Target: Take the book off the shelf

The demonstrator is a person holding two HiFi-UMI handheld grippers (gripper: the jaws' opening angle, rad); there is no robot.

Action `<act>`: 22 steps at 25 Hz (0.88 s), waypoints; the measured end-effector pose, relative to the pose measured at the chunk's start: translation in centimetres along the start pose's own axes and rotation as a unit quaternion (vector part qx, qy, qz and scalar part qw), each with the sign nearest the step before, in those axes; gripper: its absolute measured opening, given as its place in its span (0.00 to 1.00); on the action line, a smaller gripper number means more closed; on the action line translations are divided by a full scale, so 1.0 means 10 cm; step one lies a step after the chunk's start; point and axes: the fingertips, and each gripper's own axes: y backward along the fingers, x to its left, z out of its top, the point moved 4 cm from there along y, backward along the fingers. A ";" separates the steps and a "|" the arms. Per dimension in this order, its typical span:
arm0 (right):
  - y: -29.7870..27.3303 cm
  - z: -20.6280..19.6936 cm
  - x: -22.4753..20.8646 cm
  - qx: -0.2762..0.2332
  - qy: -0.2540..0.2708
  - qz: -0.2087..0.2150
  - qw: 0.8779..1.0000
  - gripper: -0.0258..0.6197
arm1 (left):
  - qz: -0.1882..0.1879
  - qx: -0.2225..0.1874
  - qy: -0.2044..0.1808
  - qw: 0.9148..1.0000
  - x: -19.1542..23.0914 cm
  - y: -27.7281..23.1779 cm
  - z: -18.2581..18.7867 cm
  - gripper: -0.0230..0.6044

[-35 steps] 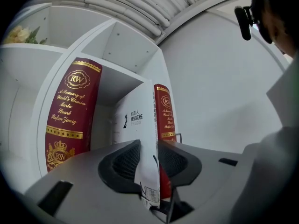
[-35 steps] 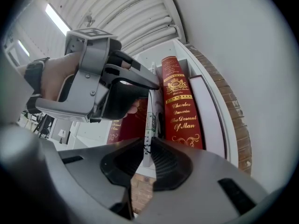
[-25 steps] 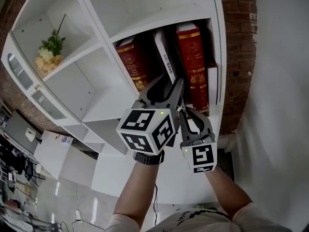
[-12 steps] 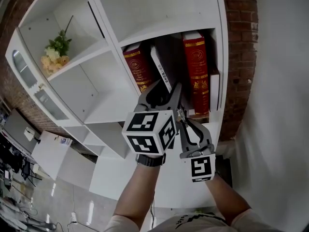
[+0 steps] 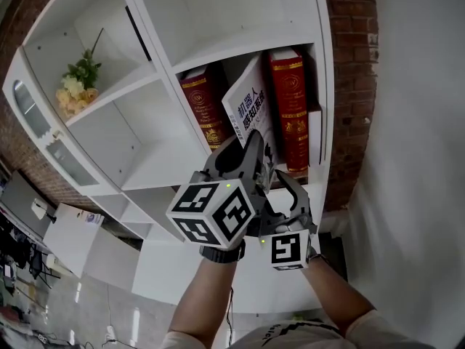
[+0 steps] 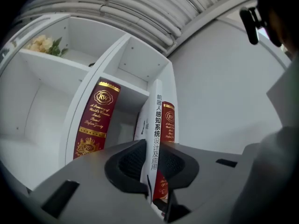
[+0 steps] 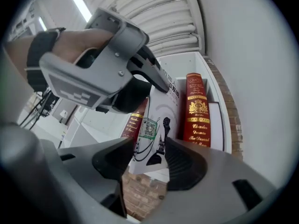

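A white book [image 5: 247, 111] with black print leans out from between two red books on the white shelf [image 5: 145, 122], its cover turned toward me. My left gripper [image 5: 251, 151] has its jaws closing on the book's lower spine [image 6: 155, 125], and the pads [image 6: 133, 164] press both sides. My right gripper [image 5: 280, 187] hangs just below and to the right with its jaws opening wide. In the right gripper view the book [image 7: 156, 125] shows beyond the spread jaws [image 7: 149, 160], untouched by them.
Red books with gold print stand on either side [image 5: 200, 107] [image 5: 290, 107], with a thin pale book [image 5: 314, 144] at the far right of the compartment. A bunch of flowers [image 5: 76, 86] sits in the left compartment. A brick wall [image 5: 356, 86] borders the shelf on the right.
The white book has swung out of the row so its cover shows. The left jaws have shut on its spine. The right jaws have spread apart and dropped slightly.
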 end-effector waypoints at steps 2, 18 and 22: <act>-0.02 0.00 0.03 -0.010 0.019 -0.013 1.000 0.35 | -0.003 -0.003 0.027 1.000 0.03 0.00 0.00 0.13; 0.07 -0.01 -0.07 -0.029 0.036 -0.030 0.998 0.13 | -0.009 0.005 -0.050 0.999 -0.02 0.01 0.09 0.28; 0.14 0.03 -0.01 -0.030 0.046 -0.024 0.998 0.13 | -0.028 -0.010 -0.030 0.999 -0.06 0.12 0.09 0.22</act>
